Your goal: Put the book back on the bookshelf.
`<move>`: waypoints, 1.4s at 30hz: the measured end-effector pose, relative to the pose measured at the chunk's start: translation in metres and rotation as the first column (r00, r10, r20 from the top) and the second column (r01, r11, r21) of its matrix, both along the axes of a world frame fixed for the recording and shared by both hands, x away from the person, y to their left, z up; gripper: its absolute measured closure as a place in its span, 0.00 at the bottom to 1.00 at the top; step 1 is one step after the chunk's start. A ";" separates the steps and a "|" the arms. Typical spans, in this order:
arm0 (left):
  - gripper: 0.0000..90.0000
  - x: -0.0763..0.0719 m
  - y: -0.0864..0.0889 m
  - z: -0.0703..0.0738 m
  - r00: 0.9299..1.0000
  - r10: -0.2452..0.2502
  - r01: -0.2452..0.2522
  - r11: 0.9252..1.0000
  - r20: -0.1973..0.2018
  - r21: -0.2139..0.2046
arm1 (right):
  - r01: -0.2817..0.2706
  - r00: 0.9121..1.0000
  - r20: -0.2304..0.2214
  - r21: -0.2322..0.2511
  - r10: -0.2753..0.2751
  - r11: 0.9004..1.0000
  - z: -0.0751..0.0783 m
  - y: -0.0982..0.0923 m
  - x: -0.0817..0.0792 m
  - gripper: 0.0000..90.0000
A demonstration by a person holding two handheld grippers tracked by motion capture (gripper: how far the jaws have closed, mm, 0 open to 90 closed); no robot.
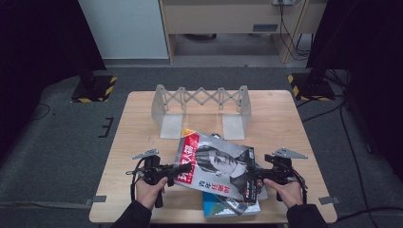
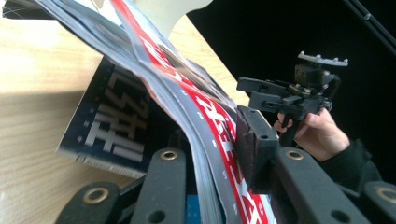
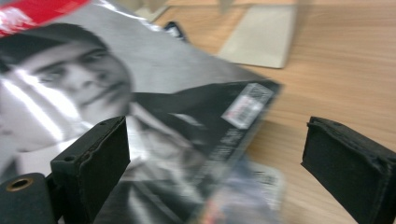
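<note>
A glossy magazine (image 1: 214, 166) with a red title band and a black-and-white portrait on its cover is lifted at its left edge, bent and tilted over the table. My left gripper (image 1: 183, 168) is shut on that edge; in the left gripper view the pages (image 2: 205, 112) are pinched between the jaws (image 2: 210, 154). My right gripper (image 1: 254, 178) stands open at the magazine's right side. In the right gripper view the cover's (image 3: 140, 93) lower corner lies between the wide-apart pads (image 3: 219, 154), apart from both.
A dark blue book (image 1: 214, 204) lies under the magazine near the front edge, seen also in the left gripper view (image 2: 112, 126). A clear expandable book rack (image 1: 202, 107) stands at the back of the wooden table (image 1: 285, 118).
</note>
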State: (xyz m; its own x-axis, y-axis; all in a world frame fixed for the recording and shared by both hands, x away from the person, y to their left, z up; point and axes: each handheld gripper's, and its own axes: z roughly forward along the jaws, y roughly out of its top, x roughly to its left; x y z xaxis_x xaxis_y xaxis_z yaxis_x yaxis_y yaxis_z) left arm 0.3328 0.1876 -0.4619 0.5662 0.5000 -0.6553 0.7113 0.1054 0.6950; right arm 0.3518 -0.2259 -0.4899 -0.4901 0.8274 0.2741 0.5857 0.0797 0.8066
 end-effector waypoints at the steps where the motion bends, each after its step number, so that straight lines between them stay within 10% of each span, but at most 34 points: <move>1: 0.82 0.001 -0.001 0.003 1.000 -0.001 0.001 1.000 -0.002 -0.004 | 0.016 1.000 0.002 -0.011 -0.016 1.000 0.000 -0.004 0.001 0.09; 19: 0.89 0.011 -0.010 0.027 1.000 -0.012 0.012 1.000 0.020 0.001 | 0.187 0.982 -0.005 -0.175 -0.191 0.967 -0.012 -0.060 0.013 0.09; 42: 0.96 0.019 -0.030 0.084 0.991 -0.017 0.024 0.998 0.131 -0.057 | 0.177 0.967 -0.115 -0.337 -0.227 0.925 -0.037 -0.080 0.019 0.09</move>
State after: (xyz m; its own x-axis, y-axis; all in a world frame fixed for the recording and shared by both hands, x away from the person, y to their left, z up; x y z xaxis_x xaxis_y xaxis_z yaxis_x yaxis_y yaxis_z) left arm 0.3521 0.1572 -0.3781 0.6581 0.4504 -0.6034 0.6178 0.1351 0.7747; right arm 0.3707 -0.3060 -0.5269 -0.2775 0.9602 0.0333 0.7281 0.1876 0.6593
